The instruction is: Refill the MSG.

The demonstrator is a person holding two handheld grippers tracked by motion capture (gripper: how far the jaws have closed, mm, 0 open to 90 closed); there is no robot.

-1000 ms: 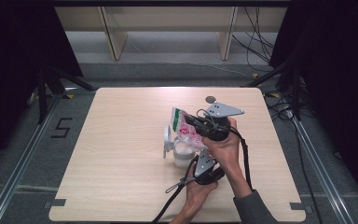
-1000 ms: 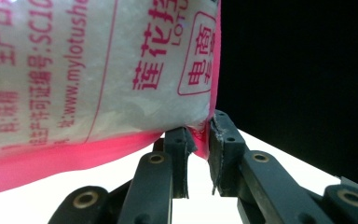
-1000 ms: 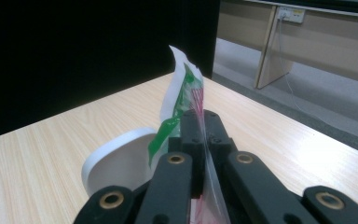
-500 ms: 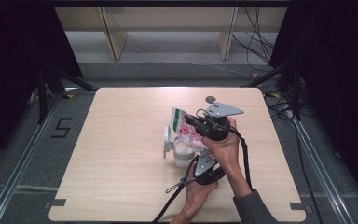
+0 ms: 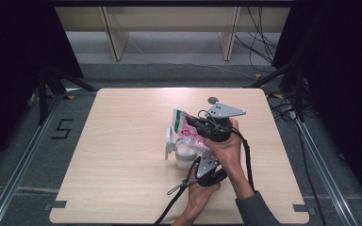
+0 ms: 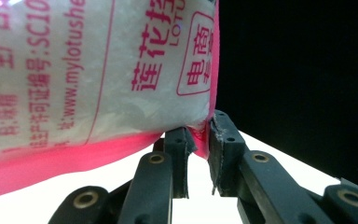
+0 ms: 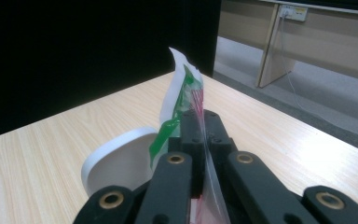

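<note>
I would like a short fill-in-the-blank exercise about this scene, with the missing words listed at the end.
1. The right gripper is shut on the ____ edge of the plastic bag.
2. The left gripper pinches the bag's ____ seam.
3. The white container stands on the wooden ____.
4. The printing on the bag is ____ in colour.

Missing words: top; pink; table; pink

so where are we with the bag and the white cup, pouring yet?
Done: both tools grip the pink printed bag. The right tool is shut on its green top edge, the left tool pinches a lower pink corner. In hand: the bag is held above the white container, whose lid stands open. Left: opening or tipping the bag; I can't tell whether anything has gone into the container.
</note>
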